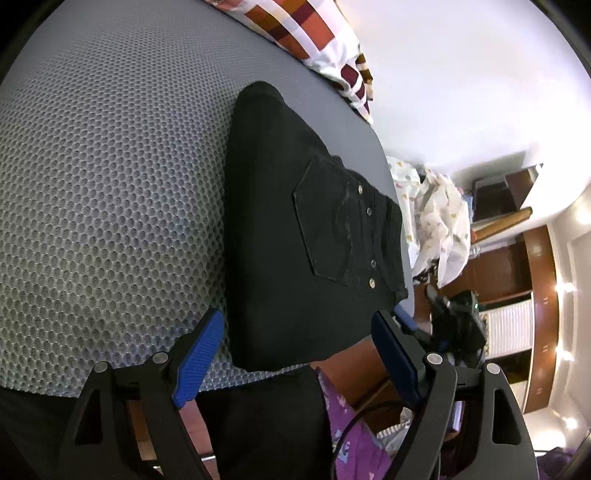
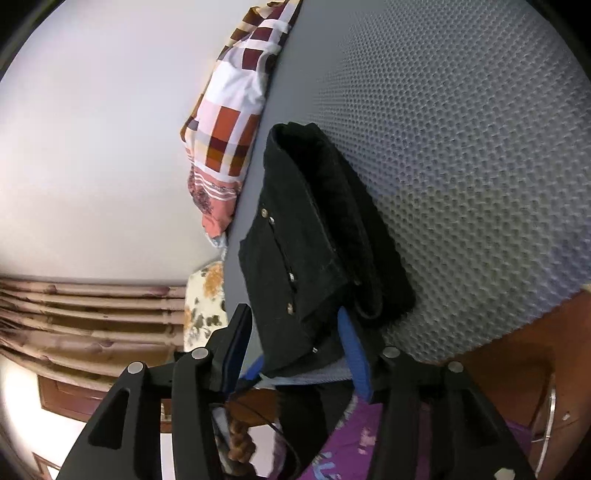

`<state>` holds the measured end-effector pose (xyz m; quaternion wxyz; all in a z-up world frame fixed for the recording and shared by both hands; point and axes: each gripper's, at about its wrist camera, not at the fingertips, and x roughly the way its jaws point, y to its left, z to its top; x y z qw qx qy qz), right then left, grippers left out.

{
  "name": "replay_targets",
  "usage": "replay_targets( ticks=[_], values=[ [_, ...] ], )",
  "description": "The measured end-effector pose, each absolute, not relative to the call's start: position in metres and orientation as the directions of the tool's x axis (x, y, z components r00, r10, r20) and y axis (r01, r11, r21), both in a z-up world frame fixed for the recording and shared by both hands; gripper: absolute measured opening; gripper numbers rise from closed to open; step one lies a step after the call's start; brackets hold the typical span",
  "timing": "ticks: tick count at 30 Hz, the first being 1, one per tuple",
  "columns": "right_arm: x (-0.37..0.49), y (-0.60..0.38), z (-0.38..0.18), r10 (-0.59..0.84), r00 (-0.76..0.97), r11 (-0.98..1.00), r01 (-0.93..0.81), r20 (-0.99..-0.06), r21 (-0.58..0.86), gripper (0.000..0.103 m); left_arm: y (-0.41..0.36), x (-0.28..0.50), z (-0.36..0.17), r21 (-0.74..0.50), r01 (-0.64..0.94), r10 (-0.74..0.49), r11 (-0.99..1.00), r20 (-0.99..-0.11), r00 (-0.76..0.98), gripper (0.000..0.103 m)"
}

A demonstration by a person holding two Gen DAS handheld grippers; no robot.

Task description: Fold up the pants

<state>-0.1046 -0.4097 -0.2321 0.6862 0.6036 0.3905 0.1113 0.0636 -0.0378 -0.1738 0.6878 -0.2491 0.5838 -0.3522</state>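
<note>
The black pants (image 1: 295, 236) lie folded on the grey mesh mattress (image 1: 110, 192), back pocket and rivets facing up. My left gripper (image 1: 299, 332) is open, its blue pads (image 1: 199, 354) either side of the pants' near edge, not clamped on the cloth. In the right wrist view the folded pants (image 2: 314, 251) show stacked layers near the mattress (image 2: 461, 166) edge. My right gripper (image 2: 295, 332) is open, its jaws straddling the near corner of the pants.
A checked pillow (image 1: 314, 33) lies at the far end of the mattress, and it also shows in the right wrist view (image 2: 229, 129). A white patterned cloth (image 1: 436, 218) hangs beyond the mattress edge. Brown curtains (image 2: 81, 314) and a floral cushion (image 2: 207, 302) are at the left.
</note>
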Motion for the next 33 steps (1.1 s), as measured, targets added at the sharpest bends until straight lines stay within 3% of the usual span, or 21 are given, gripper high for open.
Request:
replay_targets(
  ticks=[4,6,12,16,19,26,28,29,30,33],
  values=[
    [-0.090,-0.401,-0.230,0.598,0.679,0.276,0.326,-0.427,0.904,0.052,-0.037,0.063,-0.180,-0.748,0.191,-0.768,0.636,-0.637,0.061,0.082],
    [-0.084,-0.393,-0.222,0.582,0.659,0.362,0.315,-0.477,0.877,0.016,-0.035,0.064,-0.183,-0.748,0.177,-0.766,0.639,-0.640,0.062,0.082],
    [-0.091,-0.385,-0.172,0.617,0.704,0.341,0.165,-0.352,0.926,0.015,-0.022,0.069,-0.169,-0.749,0.186,-0.771,0.636,-0.626,0.115,0.082],
    [-0.112,-0.396,-0.228,0.616,0.657,0.289,0.325,-0.435,0.900,0.015,-0.021,0.070,-0.172,-0.744,0.190,-0.767,0.641,-0.631,0.115,0.083],
    [-0.113,-0.404,-0.271,0.647,0.670,0.140,0.365,-0.364,0.920,0.012,-0.029,0.069,-0.186,-0.730,0.173,-0.748,0.661,-0.659,0.077,0.083],
    [-0.115,-0.417,-0.242,0.635,0.678,0.207,0.313,-0.371,0.927,0.027,-0.038,0.066,-0.188,-0.718,0.195,-0.739,0.668,-0.670,0.067,0.083],
    [-0.120,-0.423,-0.233,0.608,0.678,0.260,0.321,-0.413,0.911,0.038,-0.040,0.066,-0.187,-0.712,0.206,-0.735,0.671,-0.674,0.066,0.083],
    [-0.122,-0.424,-0.231,0.603,0.675,0.274,0.326,-0.426,0.905,0.050,-0.040,0.066,-0.188,-0.713,0.206,-0.736,0.670,-0.674,0.064,0.083],
    [-0.122,-0.424,-0.230,0.605,0.674,0.275,0.324,-0.424,0.905,0.057,-0.043,0.068,-0.189,-0.715,0.203,-0.738,0.669,-0.672,0.060,0.083],
    [-0.119,-0.416,-0.237,0.616,0.640,0.296,0.351,-0.459,0.888,0.060,-0.045,0.068,-0.192,-0.719,0.194,-0.738,0.668,-0.673,0.049,0.083]
  ],
)
